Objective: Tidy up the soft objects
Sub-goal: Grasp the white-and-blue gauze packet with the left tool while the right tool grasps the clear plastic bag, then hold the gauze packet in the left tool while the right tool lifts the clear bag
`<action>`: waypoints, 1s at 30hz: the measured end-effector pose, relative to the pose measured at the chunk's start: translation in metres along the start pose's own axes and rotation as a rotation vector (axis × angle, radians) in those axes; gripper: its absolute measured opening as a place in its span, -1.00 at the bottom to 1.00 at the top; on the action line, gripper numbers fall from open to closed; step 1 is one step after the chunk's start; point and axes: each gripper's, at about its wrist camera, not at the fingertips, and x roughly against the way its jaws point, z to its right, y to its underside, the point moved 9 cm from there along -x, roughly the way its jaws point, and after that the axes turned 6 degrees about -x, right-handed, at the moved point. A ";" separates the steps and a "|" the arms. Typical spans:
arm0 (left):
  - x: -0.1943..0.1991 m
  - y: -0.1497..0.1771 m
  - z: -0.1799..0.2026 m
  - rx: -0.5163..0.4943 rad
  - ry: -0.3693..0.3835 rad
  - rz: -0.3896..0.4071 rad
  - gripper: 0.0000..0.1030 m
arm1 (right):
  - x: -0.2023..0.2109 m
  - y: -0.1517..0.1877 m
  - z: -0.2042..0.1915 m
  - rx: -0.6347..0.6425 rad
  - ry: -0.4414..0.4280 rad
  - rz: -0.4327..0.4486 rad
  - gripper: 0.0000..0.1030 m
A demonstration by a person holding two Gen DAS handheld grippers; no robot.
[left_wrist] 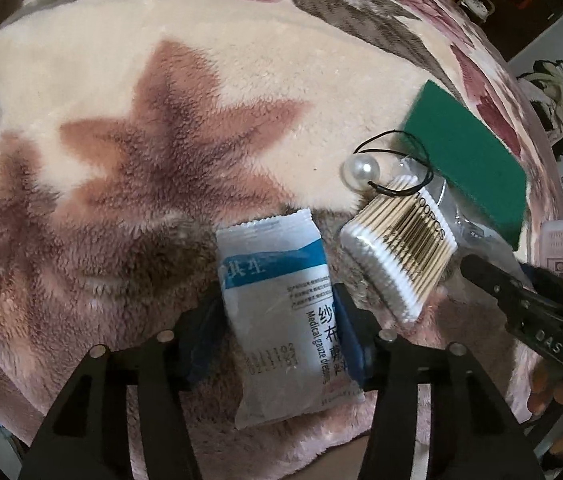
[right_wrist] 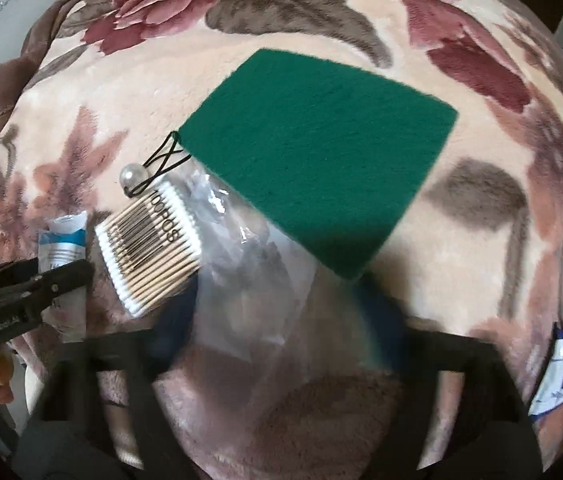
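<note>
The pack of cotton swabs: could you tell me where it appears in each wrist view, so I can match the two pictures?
Left wrist view: the pack of cotton swabs lies right of centre, beside the gauze packet that sits between the left gripper's fingers.
Right wrist view: the pack lies left of centre, on the clear bag.
Shared landmark: the pearl hair tie at the pack's far end, near the green felt.

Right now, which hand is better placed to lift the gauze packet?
Left. The left tool already brackets the gauze packet; the right tool sits over the clear bag holding the cotton swabs.
</note>
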 end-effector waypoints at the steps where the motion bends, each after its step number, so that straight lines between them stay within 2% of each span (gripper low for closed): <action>1: -0.001 0.000 -0.001 0.007 0.003 -0.002 0.09 | -0.002 0.001 -0.002 0.002 -0.021 -0.008 -0.81; 6: -0.002 0.002 0.001 0.003 -0.009 0.004 0.08 | 0.010 0.015 -0.002 -0.023 -0.082 -0.003 -0.82; 8: 0.000 0.005 -0.001 -0.001 -0.024 0.010 -0.06 | 0.019 0.027 0.000 -0.025 -0.091 -0.002 -0.82; 10: 0.002 0.006 0.000 0.000 -0.036 0.020 -0.09 | 0.027 0.041 0.003 -0.027 -0.098 -0.006 -0.82; 16: 0.008 0.012 -0.003 0.009 -0.044 0.021 -0.11 | 0.039 0.060 0.005 -0.011 -0.130 0.002 -0.75; 18: 0.009 0.015 -0.006 0.014 -0.042 0.019 -0.11 | 0.045 0.058 0.007 0.004 -0.121 0.022 -0.31; 19: 0.010 0.016 -0.008 0.016 -0.040 0.018 -0.10 | 0.047 0.056 0.006 0.010 -0.119 0.030 0.36; 20: 0.009 0.016 -0.008 0.019 -0.037 0.018 -0.10 | 0.051 0.053 0.004 0.017 -0.123 0.049 0.85; 21: 0.009 0.017 -0.009 0.022 -0.035 0.018 -0.10 | 0.056 0.049 0.003 0.019 -0.137 0.070 0.92; 24: 0.009 0.017 -0.010 0.027 -0.028 0.017 -0.09 | 0.074 0.032 -0.005 0.013 -0.206 0.144 0.90; 28: 0.008 0.020 -0.011 0.030 -0.019 0.014 -0.09 | 0.072 0.011 -0.013 0.012 -0.215 0.152 0.88; 30: 0.007 0.020 -0.012 0.028 -0.011 0.015 -0.08 | 0.060 0.002 -0.012 -0.033 -0.228 0.130 0.79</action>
